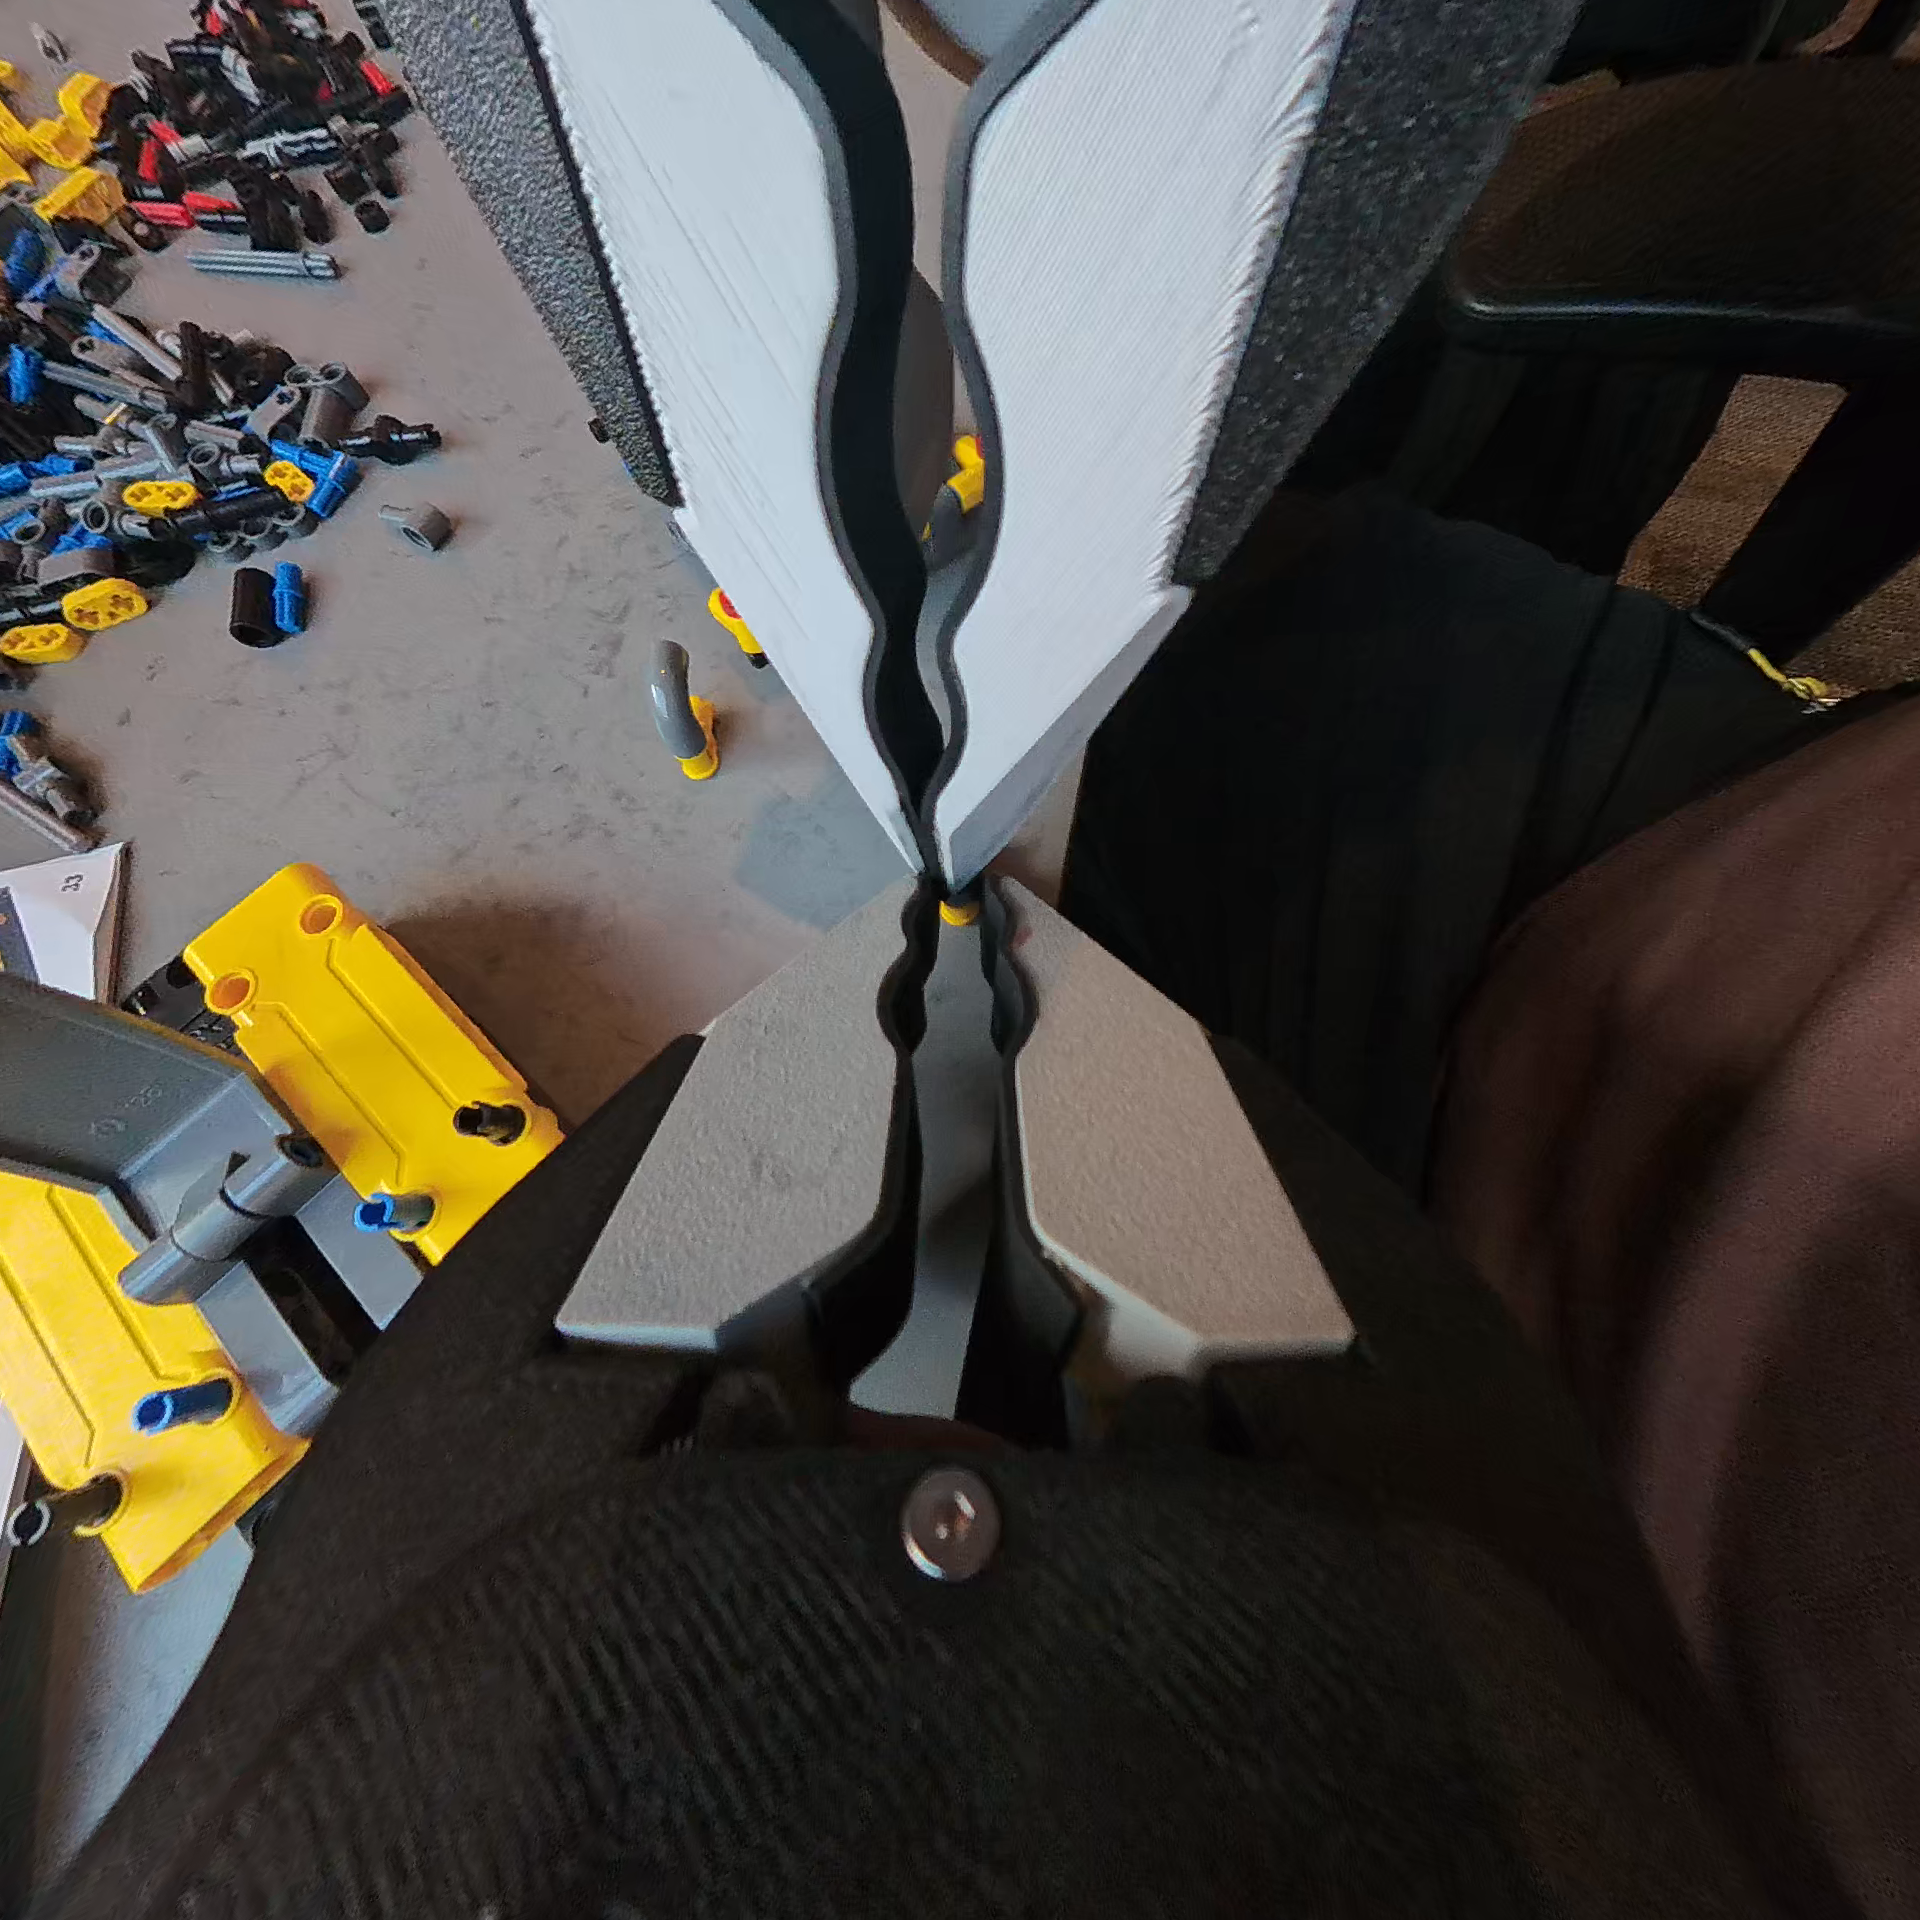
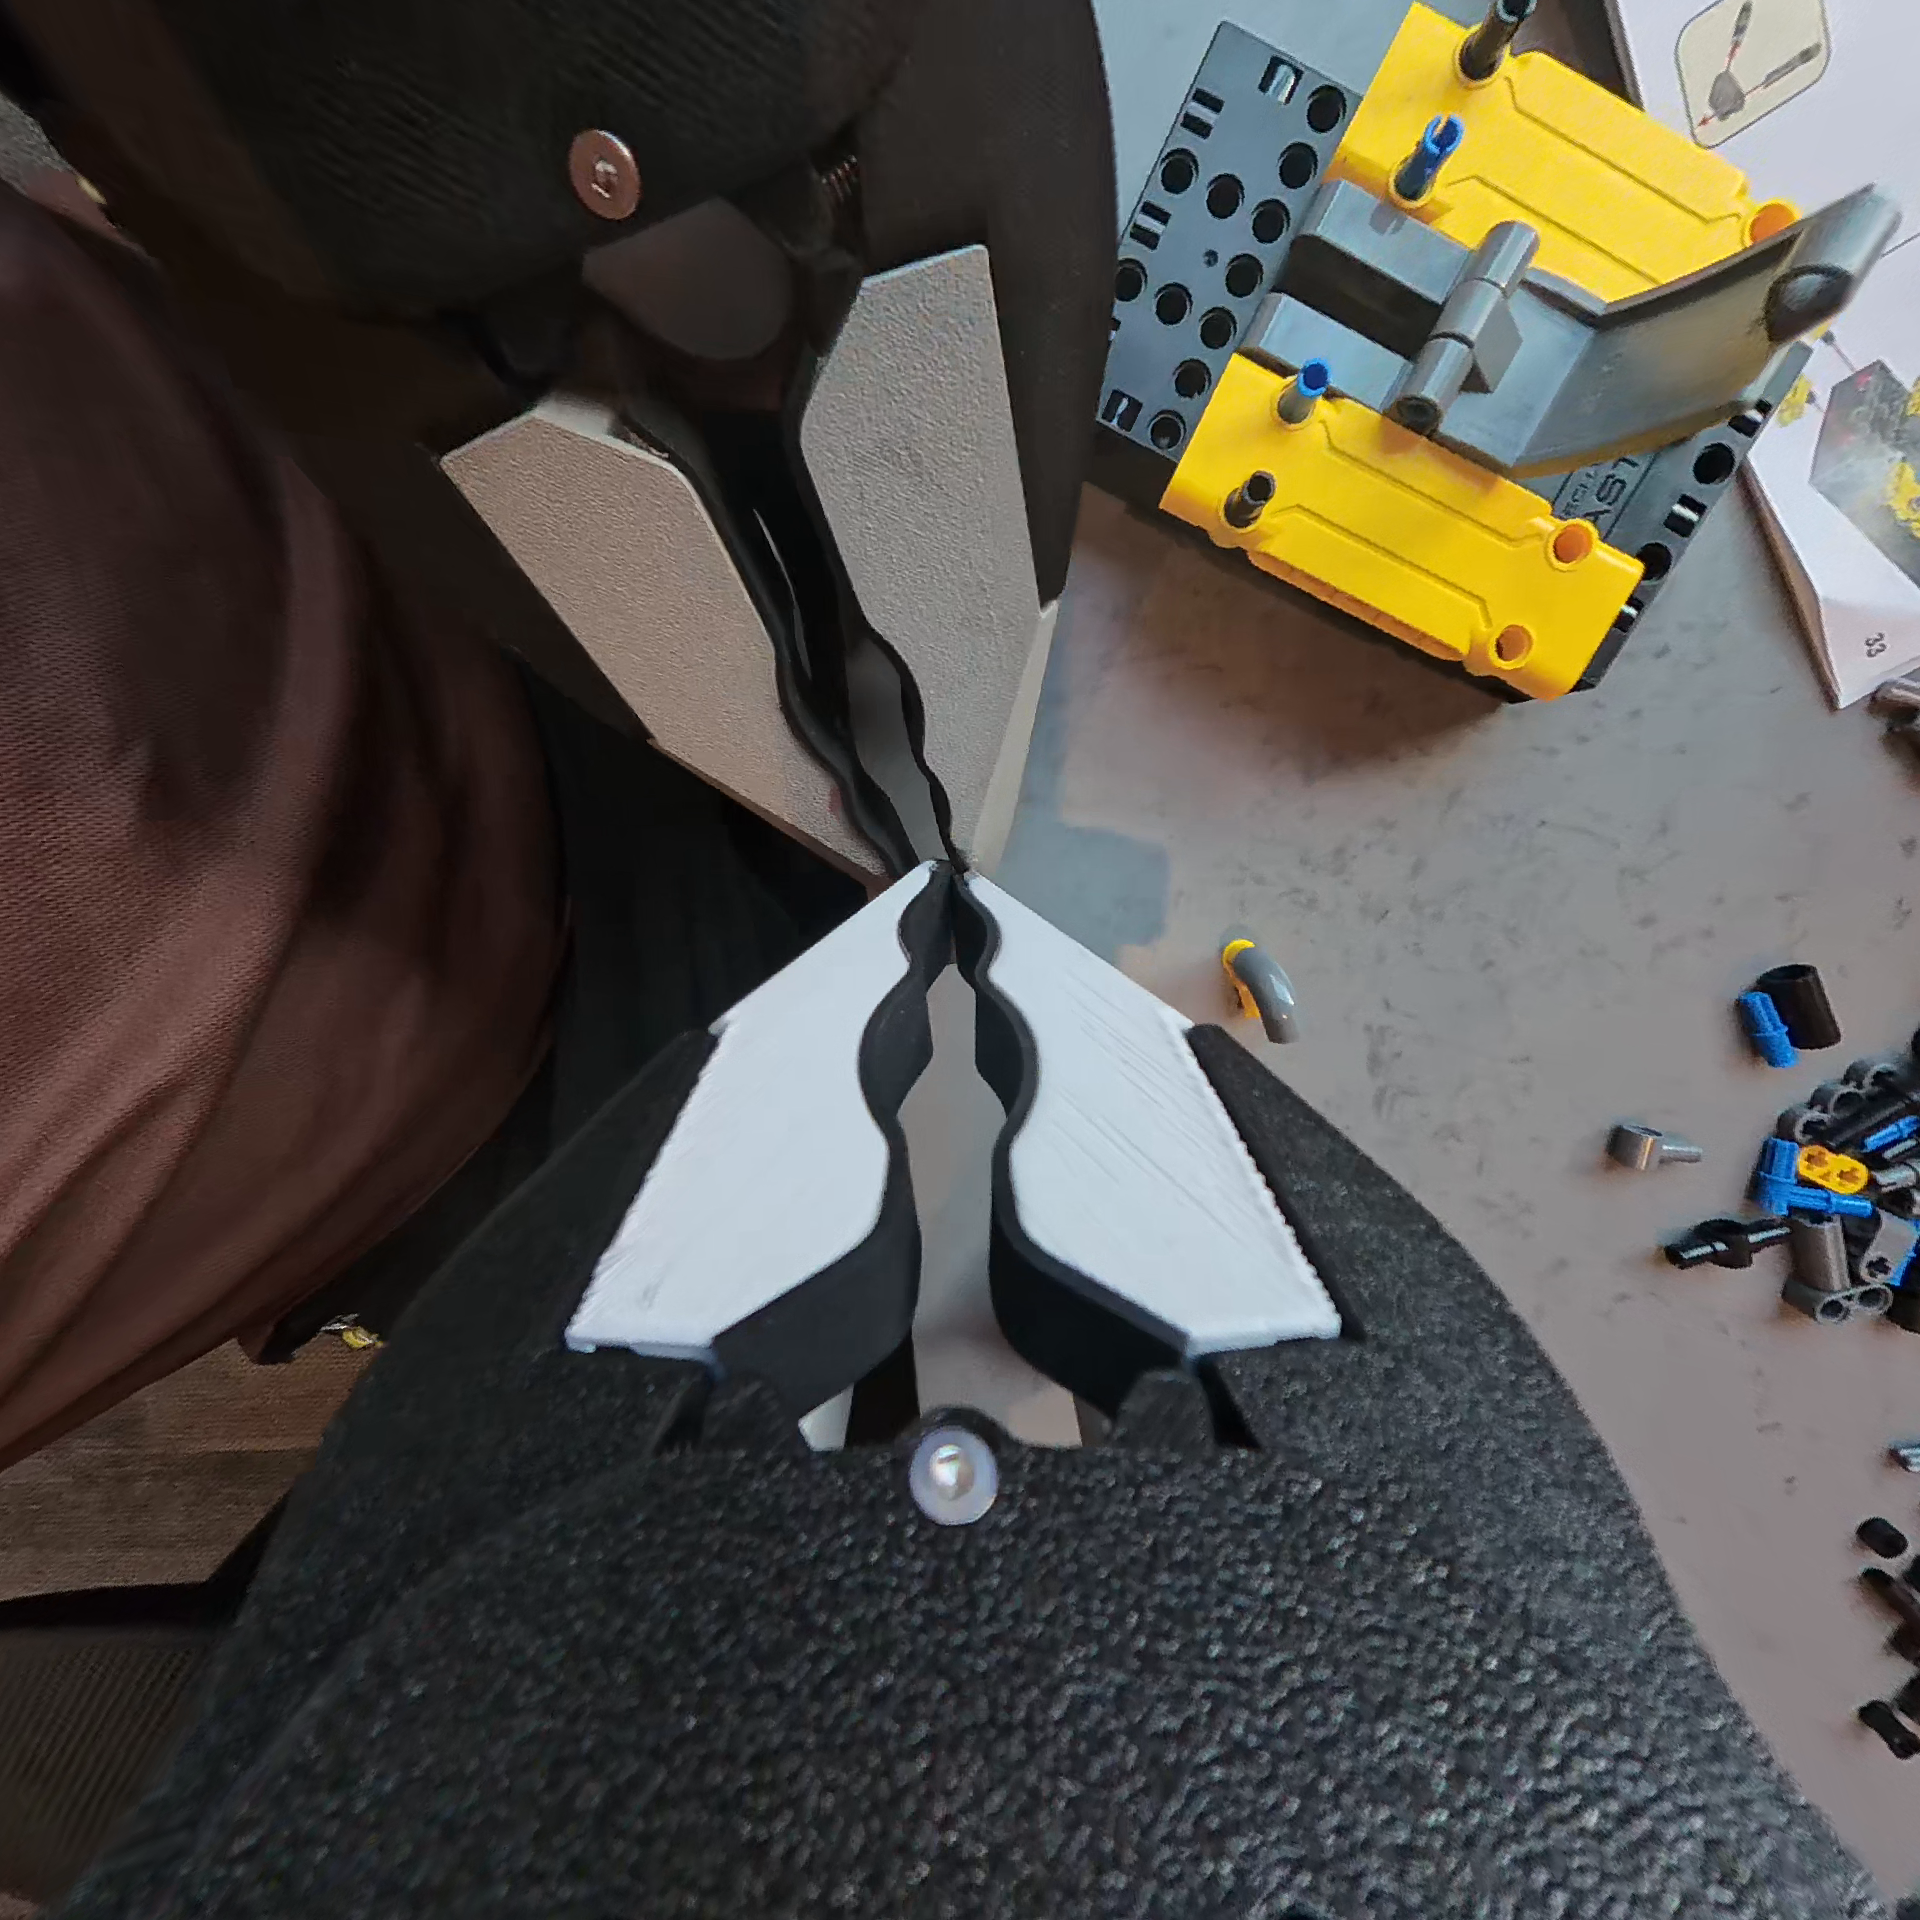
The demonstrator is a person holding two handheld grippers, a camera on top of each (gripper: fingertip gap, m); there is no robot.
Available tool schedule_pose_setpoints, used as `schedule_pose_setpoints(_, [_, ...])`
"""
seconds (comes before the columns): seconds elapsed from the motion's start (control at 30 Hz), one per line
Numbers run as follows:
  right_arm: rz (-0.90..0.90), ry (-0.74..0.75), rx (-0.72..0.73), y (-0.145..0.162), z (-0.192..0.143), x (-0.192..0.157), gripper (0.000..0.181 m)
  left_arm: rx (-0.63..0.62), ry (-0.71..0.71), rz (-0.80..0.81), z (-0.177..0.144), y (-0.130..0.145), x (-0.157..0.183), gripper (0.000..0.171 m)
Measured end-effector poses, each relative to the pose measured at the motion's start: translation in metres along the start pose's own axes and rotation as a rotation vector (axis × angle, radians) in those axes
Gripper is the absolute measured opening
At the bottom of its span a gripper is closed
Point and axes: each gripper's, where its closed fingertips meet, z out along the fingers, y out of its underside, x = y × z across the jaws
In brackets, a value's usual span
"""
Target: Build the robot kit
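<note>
Left wrist view – left tool (image 1: 958, 902): its grey fingers are closing to a narrow tip and pinching a small yellow piece (image 1: 957, 912), held above the edge of the grey tabletop (image 1: 499, 727).
Left wrist view – right tool (image 1: 932, 871): its white fingers are coming in from above, tips meeting the left tool's tips at the yellow piece.
Left wrist view – surroundings: a yellow and grey building-block assembly (image 1: 343, 1049) is sitting at the left, a heap of loose small parts (image 1: 156, 416) farther off, a grey and yellow elbow part (image 1: 681, 712) lying alone between them.
Right wrist view – right tool (image 2: 951, 878): its white fingers are pressing together at the tips – what they are nipping is hidden.
Right wrist view – left tool (image 2: 920, 857): tip to tip with it.
Right wrist view – surroundings: the assembly (image 2: 1392, 520) is resting beside a printed booklet (image 2: 1860, 582); a person's dark red garment (image 2: 260, 831) is filling the left.
</note>
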Motion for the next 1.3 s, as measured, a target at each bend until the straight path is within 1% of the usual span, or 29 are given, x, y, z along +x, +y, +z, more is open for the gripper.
schedule_pose_setpoints(0.07, [0.002, 0.009, 0.007, 0.000, 0.000, 0.001, 0.000, 0.000, 0.000, -0.004, 0.000, 0.000, 0.000, 0.005])
schedule_pose_setpoints(0.17, [0.060, -0.017, 0.037, 0.001, -0.004, 0.003, 0.000, 0.002, -0.008, -0.003, 0.001, -0.001, -0.001, 0.005])
schedule_pose_setpoints(0.27, [0.052, -0.026, 0.054, 0.003, -0.014, 0.002, 0.007, 0.003, -0.008, -0.003, 0.001, -0.001, -0.001, 0.005])
schedule_pose_setpoints(0.5, [-0.030, 0.018, -0.017, 0.011, -0.004, 0.001, 0.008, 0.001, 0.001, -0.015, 0.001, -0.001, -0.001, 0.005])
schedule_pose_setpoints(0.67, [-0.064, -0.001, -0.038, 0.010, 0.002, 0.000, 0.008, -0.001, -0.005, -0.010, 0.001, 0.000, -0.002, 0.005])
schedule_pose_setpoints(0.83, [-0.018, -0.052, -0.051, 0.010, 0.002, 0.001, 0.008, -0.005, -0.004, -0.017, 0.002, 0.000, -0.002, 0.005])
schedule_pose_setpoints(0.97, [-0.057, -0.038, -0.102, 0.010, 0.003, 0.002, 0.007, -0.012, 0.001, -0.031, 0.003, 0.001, -0.003, 0.005])
schedule_pose_setpoints(1.2, [-0.039, -0.053, -0.073, 0.010, 0.006, 0.001, 0.007, -0.028, -0.007, -0.024, 0.003, 0.004, -0.004, 0.005])
schedule_pose_setpoints(1.3, [0.035, -0.068, -0.012, 0.009, 0.006, 0.002, 0.007, -0.027, -0.002, -0.033, 0.003, 0.003, -0.004, 0.005])
